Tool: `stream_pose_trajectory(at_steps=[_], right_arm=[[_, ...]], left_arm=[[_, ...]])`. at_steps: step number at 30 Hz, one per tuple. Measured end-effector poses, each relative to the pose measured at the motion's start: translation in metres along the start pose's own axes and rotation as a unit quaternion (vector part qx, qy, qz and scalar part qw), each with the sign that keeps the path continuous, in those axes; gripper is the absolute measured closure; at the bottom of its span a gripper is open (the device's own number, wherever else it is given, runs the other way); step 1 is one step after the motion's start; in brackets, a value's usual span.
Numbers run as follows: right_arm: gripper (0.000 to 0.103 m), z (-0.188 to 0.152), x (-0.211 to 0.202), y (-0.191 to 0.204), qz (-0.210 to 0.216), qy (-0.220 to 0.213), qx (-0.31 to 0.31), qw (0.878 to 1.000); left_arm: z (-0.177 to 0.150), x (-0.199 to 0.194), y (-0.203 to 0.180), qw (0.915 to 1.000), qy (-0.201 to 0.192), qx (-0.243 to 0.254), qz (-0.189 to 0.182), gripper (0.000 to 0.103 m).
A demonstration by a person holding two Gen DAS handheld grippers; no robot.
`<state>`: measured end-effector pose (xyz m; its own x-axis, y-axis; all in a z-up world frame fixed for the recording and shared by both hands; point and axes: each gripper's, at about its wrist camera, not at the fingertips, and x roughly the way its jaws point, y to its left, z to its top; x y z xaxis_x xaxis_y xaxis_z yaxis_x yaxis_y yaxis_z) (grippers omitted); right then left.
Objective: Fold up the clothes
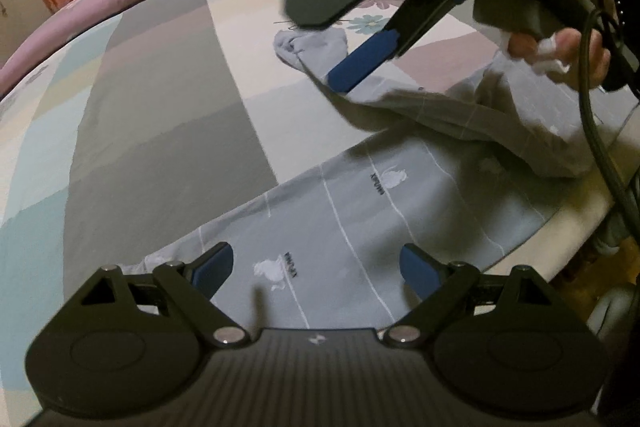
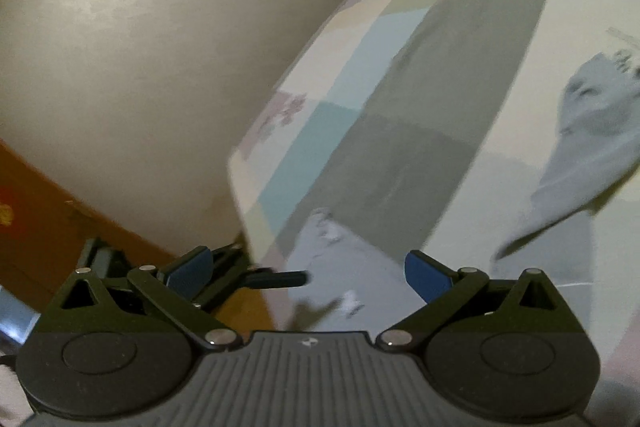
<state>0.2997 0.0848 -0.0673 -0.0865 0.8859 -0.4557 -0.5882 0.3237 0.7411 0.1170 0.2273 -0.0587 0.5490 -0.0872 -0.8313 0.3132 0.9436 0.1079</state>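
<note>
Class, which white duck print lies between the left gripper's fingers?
The white duck print nearest the camera, framed by the open left gripper; the others lie farther up.

Gray garment partly beneath left claw's body, right edge cut off

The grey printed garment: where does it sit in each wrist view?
Left wrist: grey printed garment fills lower centre, one part lifted at right.
Right wrist: it lies at bottom centre, with a lifted part at the right edge.
Shared landmark: the dark grey stripe on the patchwork bedsheet.
</note>
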Motion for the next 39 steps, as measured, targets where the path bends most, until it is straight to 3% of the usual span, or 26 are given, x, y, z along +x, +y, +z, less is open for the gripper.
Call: stream_pose_trajectory(at_steps=[3,5,8,10,13,16,17,18,23,26,29,35,38,39], right_arm=[[0.0,-0.005,-0.017,0.0,-0.094,-0.016,-0.018,0.995],[0.003,-0.01,-0.019,0.007,-0.171,-0.017,-0.065,0.983],[0.023,-0.026,-0.01,0.022,-0.265,0.005,-0.14,0.954],[0.025,-0.04,0.001,0.031,-0.311,0.023,-0.195,0.93],[0.038,-0.06,0.018,0.044,-0.358,0.044,-0.265,0.894],[0.064,-0.065,0.029,0.046,-0.395,0.058,-0.299,0.867],[0.086,-0.065,0.033,0.046,-0.405,0.063,-0.305,0.86],[0.1,-0.065,0.035,0.045,-0.41,0.065,-0.306,0.857],[0.101,-0.059,0.02,0.05,-0.371,0.043,-0.277,0.885],[0.101,-0.057,0.013,0.066,-0.308,0.032,-0.272,0.911],[0.101,-0.059,0.013,0.081,-0.249,0.034,-0.276,0.928],[0.1,-0.078,0.028,0.081,-0.153,0.076,-0.253,0.952],[0.093,-0.095,0.038,0.068,-0.146,0.108,-0.231,0.956],[0.086,-0.099,0.039,0.063,-0.154,0.115,-0.223,0.956]], left_arm=[[-0.001,0.002,0.002,1.0,0.0,-0.003,-0.003,0.013],[-0.002,0.005,0.003,1.0,0.001,-0.003,-0.004,0.013],[-0.003,0.008,0.003,1.0,0.001,-0.005,-0.008,0.013],[-0.004,0.009,0.004,0.9999,0.002,-0.008,-0.009,0.013],[-0.004,0.011,0.004,0.9999,0.004,-0.011,-0.009,0.013],[-0.006,0.011,0.004,0.9998,0.005,-0.014,-0.011,0.013],[-0.006,0.011,0.004,0.9998,0.005,-0.016,-0.011,0.013],[-0.007,0.011,0.004,0.9998,0.005,-0.017,-0.012,0.013],[-0.013,0.009,0.008,0.9992,0.003,-0.033,-0.021,0.013],[-0.015,0.009,0.009,0.9991,0.004,-0.036,-0.019,0.013],[-0.017,0.008,0.01,0.9991,0.006,-0.039,-0.016,0.013],[-0.022,0.005,0.014,0.9986,0.008,-0.049,-0.017,0.013],[-0.022,0.007,0.017,0.9982,0.012,-0.055,-0.019,0.013],[-0.022,0.008,0.018,0.9981,0.014,-0.058,-0.019,0.013]])
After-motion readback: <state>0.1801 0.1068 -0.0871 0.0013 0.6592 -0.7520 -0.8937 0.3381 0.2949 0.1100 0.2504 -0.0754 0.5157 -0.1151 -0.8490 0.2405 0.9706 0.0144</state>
